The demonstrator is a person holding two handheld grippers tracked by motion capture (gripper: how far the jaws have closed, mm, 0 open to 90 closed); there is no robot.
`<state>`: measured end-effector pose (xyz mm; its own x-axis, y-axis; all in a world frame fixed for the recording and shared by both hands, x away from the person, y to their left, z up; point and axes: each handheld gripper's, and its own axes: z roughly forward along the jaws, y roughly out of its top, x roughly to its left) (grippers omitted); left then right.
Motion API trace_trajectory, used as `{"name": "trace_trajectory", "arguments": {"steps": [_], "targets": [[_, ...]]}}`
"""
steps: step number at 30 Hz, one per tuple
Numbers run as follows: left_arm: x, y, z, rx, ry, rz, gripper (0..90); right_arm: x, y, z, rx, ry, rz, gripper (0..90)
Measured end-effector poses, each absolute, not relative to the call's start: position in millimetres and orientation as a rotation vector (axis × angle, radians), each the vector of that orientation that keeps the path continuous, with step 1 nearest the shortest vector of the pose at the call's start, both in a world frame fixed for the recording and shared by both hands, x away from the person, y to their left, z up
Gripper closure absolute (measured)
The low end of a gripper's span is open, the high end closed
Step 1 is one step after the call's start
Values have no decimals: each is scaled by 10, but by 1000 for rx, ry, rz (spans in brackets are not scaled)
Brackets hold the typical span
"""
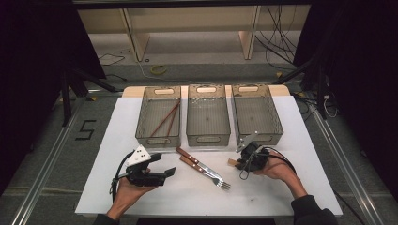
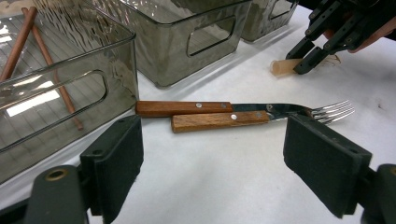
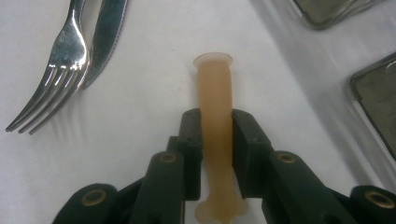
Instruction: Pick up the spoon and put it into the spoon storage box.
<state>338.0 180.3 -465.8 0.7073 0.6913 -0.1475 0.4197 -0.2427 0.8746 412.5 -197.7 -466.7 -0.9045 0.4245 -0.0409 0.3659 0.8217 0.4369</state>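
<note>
Three smoky bins (image 1: 208, 137) were lined along the desk's (image 1: 117, 178) far side; chopsticks (image 1: 165, 121) lay in the left one. The beige tube (image 3: 215, 121), near right, was clamped by the right tongs (image 3: 215, 154); the left tongs (image 2: 212, 158) were spread wide, nothing held.

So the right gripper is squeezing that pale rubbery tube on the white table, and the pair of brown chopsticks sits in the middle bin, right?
Not quite. The right gripper does squeeze the pale tube on the white table, but the high view shows the chopsticks in the left bin, not the middle bin.
</note>
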Motion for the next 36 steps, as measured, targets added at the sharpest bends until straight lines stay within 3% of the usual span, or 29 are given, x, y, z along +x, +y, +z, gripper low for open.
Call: {"name": "trace_trajectory", "arguments": {"steps": [36], "targets": [[3394, 1866, -4675, 1844, 876, 355, 188, 4097, -2028, -4191, 806, 2658, 1054, 761]]}}
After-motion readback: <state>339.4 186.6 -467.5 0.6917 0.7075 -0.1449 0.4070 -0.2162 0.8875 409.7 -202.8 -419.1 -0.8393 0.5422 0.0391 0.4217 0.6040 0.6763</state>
